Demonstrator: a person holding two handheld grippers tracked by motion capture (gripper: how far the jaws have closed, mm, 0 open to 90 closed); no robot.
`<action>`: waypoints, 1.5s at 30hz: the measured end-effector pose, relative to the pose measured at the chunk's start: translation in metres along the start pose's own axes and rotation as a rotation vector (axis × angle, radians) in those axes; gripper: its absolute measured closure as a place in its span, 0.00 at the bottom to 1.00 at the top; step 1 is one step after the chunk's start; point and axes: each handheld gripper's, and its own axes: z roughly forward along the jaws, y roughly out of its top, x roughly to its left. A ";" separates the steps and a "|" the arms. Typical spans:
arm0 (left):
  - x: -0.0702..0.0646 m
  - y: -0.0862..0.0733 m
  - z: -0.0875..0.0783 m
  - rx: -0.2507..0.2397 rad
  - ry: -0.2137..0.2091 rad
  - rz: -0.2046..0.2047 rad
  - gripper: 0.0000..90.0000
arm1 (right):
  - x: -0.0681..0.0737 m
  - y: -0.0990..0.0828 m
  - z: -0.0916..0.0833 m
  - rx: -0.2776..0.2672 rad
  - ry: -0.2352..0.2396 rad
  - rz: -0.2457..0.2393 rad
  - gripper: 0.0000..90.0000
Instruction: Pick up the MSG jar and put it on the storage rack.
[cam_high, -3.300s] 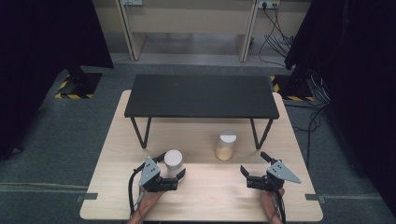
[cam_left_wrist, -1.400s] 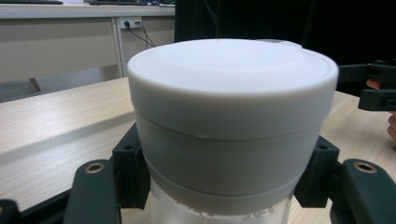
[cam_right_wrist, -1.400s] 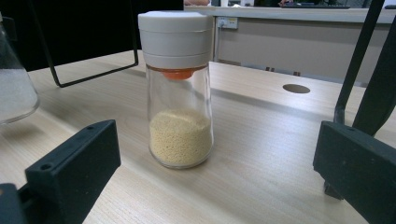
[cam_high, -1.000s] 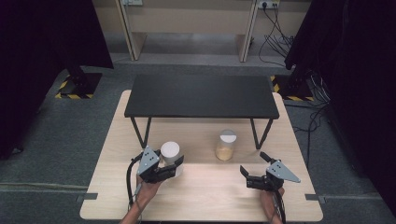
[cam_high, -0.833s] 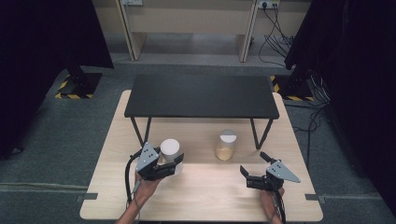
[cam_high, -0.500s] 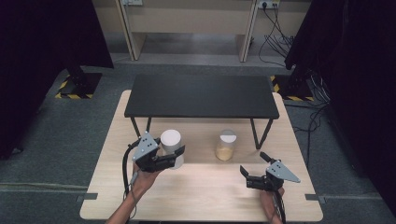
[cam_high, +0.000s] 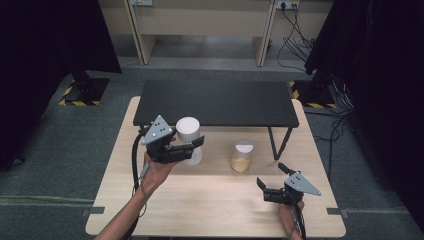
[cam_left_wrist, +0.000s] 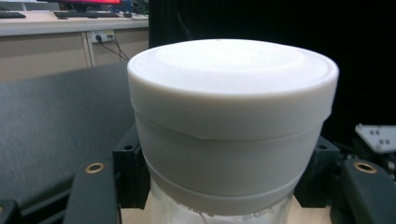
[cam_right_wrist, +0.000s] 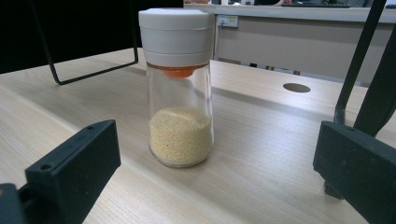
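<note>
My left gripper (cam_high: 192, 149) is shut on a white-lidded jar (cam_high: 188, 136) and holds it lifted above the wooden table (cam_high: 150, 210), near the front edge of the black shelf (cam_high: 215, 102). In the left gripper view the jar's white lid (cam_left_wrist: 232, 107) looms between the black jaws, with clear glass just below. A second jar (cam_high: 242, 155) with a white lid and yellow grains stands on the table at centre right. My right gripper (cam_high: 270, 183) rests open at the front right, facing that grain jar (cam_right_wrist: 179, 88) from a short distance.
The black shelf stands on thin metal legs (cam_high: 278, 144) over the table's back half. A round cable hole (cam_right_wrist: 296, 87) lies in the tabletop behind the grain jar. Cables (cam_high: 136, 165) trail from the left gripper.
My left gripper has raised the white-lidded jar off the table and carried it up and away from the person. The right gripper and the grain jar have stayed put.
</note>
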 end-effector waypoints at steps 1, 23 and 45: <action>0.000 0.004 0.001 -0.005 0.002 -0.006 0.39 | 0.000 0.000 0.000 -0.001 0.000 0.001 0.01; 0.012 0.070 0.032 -0.003 0.154 -0.010 0.39 | -0.001 0.000 0.000 0.002 0.003 0.003 0.01; 0.029 0.082 0.074 0.001 0.337 -0.035 0.39 | -0.003 0.000 0.001 0.000 0.012 0.010 0.01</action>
